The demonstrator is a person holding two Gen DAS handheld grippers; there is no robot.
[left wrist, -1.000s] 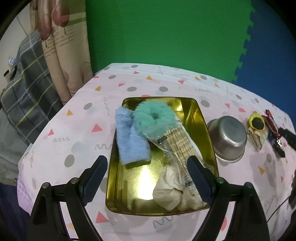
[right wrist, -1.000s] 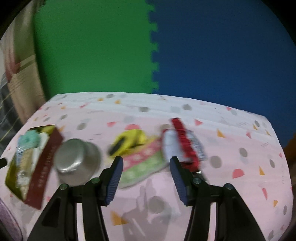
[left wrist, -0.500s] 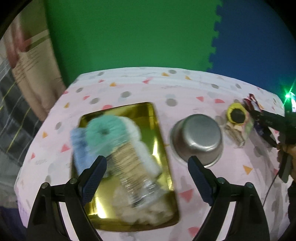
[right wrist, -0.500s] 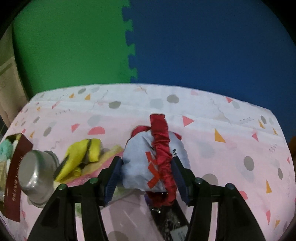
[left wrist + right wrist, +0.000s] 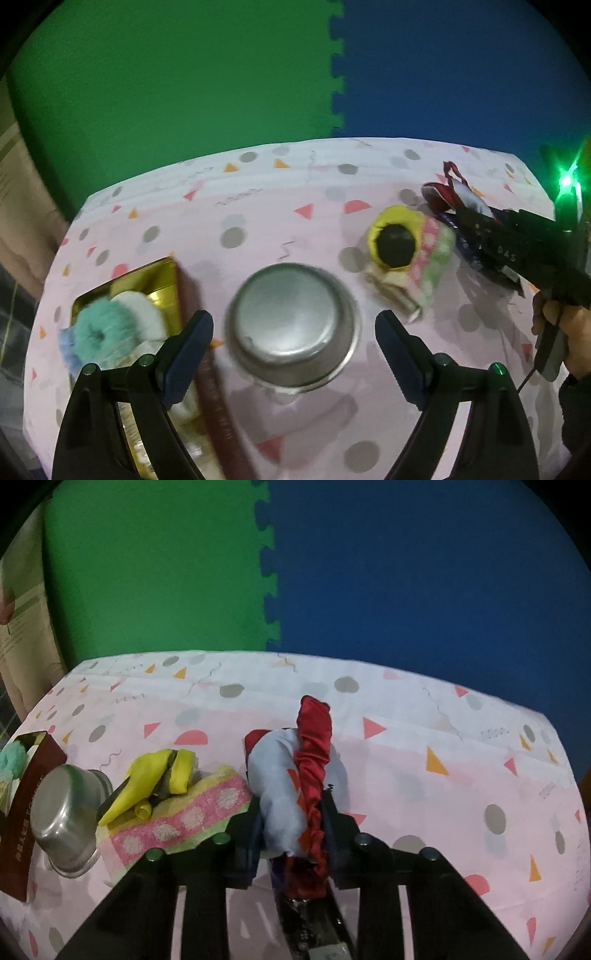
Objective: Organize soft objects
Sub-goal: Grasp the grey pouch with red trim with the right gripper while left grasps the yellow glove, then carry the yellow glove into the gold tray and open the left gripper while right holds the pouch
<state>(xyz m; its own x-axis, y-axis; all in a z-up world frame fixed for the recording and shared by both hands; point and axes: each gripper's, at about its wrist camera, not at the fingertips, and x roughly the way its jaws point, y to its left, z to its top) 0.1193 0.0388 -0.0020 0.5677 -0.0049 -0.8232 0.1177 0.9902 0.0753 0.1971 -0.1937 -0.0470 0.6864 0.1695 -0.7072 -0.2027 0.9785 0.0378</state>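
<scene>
While closing, right gripper (image 5: 291, 834): fingers pinch the grey-and-red pouch (image 5: 291, 786) on the counter (image 5: 424, 738).
Left gripper (image 5: 293, 349): fingers wide apart, empty, above the upturned steel bowl (image 5: 293, 323).

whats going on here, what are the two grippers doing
A person is sorting soft things on a patterned table. The right gripper is closing on a grey and red fabric pouch, which sits squeezed between its fingers. The left gripper is open and empty above an upturned metal bowl. Fluffy items already lie in the gold tray; a yellow piece and a pink towel remain out.
</scene>
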